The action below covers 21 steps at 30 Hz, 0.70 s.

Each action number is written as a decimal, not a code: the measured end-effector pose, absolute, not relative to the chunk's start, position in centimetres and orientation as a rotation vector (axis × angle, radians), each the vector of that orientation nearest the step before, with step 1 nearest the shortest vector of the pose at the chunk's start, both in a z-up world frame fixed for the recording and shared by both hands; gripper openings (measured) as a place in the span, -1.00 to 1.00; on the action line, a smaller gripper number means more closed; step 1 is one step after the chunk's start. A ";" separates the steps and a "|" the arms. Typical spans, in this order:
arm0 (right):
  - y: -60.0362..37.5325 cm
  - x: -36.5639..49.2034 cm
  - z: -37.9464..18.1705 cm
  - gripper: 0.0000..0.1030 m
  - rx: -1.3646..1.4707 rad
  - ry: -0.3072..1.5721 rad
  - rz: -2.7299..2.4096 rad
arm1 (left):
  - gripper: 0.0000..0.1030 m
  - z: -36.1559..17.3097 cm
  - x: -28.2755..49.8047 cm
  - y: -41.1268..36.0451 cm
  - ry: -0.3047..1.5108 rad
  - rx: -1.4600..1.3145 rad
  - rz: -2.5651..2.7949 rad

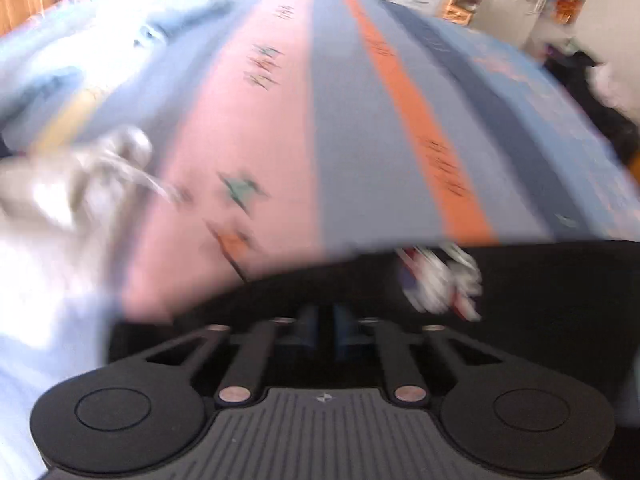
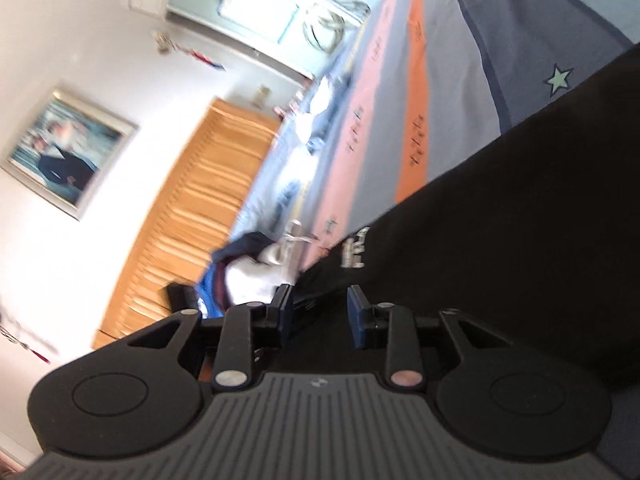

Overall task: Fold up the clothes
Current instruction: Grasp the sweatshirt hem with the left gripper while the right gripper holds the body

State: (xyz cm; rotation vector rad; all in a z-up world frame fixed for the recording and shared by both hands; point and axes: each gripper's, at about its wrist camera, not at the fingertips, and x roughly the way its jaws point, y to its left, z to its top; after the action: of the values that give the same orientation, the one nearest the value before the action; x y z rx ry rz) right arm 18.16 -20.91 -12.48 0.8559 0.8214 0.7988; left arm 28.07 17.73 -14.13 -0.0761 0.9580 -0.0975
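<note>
The left claw [image 1: 326, 330] lies low and level over the bed, its blue pads nearly pressed together, a narrow gap between them; whether they pinch the black garment [image 1: 540, 300] that lies under and ahead of them I cannot tell. A white and red print [image 1: 440, 284] shows on the cloth just right of the tips. The right claw [image 2: 320, 312] is rolled hard to one side, pads spread, the garment [image 2: 520, 220] between and beyond them. Past both claws runs the striped bedspread [image 1: 360, 120]. Left of the left claw sits pale clothing [image 1: 60, 200]. Beyond the right claw stand a wooden door [image 2: 192, 216] and a framed picture [image 2: 64, 148] on the white wall.
</note>
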 end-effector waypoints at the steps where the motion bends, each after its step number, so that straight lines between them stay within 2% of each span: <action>1: -21.2 17.8 -12.3 -0.33 0.872 0.804 0.801 | -0.91 -14.2 28.9 18.2 0.948 -0.079 -0.058; 3: -21.6 17.4 -12.1 -0.29 0.899 0.780 0.803 | -0.79 -14.2 30.5 19.2 0.927 -0.083 0.018; 7: -22.8 16.7 -11.7 -0.25 0.884 0.764 0.802 | -0.68 -10.2 26.7 17.6 0.812 -0.026 -0.101; 8: -23.1 16.4 -11.6 -0.25 0.883 0.761 0.808 | -0.62 -10.7 26.2 17.2 0.835 -0.009 -0.129; 9: -23.4 16.0 -11.6 -0.24 0.887 0.760 0.812 | -0.44 -11.1 25.7 16.7 0.859 0.008 -0.156; 10: -23.7 15.7 -11.7 -0.23 0.889 0.762 0.811 | -0.38 -11.6 25.2 16.3 0.882 0.024 -0.184; 12: -24.1 15.0 -11.9 -0.20 0.884 0.767 0.816 | -0.39 -12.5 24.2 15.3 0.928 0.058 -0.240; 14: -24.3 14.5 -12.3 -0.19 0.900 0.776 0.823 | -0.50 -13.4 23.2 14.4 0.973 0.092 -0.297; 15: -24.4 14.3 -12.5 -0.19 0.907 0.779 0.827 | -0.61 -13.8 22.8 14.0 0.994 0.106 -0.322; 16: -24.4 14.1 -12.6 -0.19 0.908 0.781 0.824 | -0.92 -13.8 24.5 15.0 0.986 0.066 -0.288; 20: -24.8 13.5 -13.1 -0.17 0.915 0.795 0.788 | -0.95 -12.1 27.8 15.8 0.939 0.053 -0.163; 21: -25.0 13.4 -13.3 -0.17 0.921 0.799 0.782 | -0.82 -11.2 27.5 15.7 0.919 0.054 -0.177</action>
State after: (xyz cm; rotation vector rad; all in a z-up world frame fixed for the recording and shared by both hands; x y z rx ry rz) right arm 13.37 -24.96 -13.31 0.9214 0.7992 0.7820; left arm 27.55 15.68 -11.22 0.0543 0.9186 -0.1768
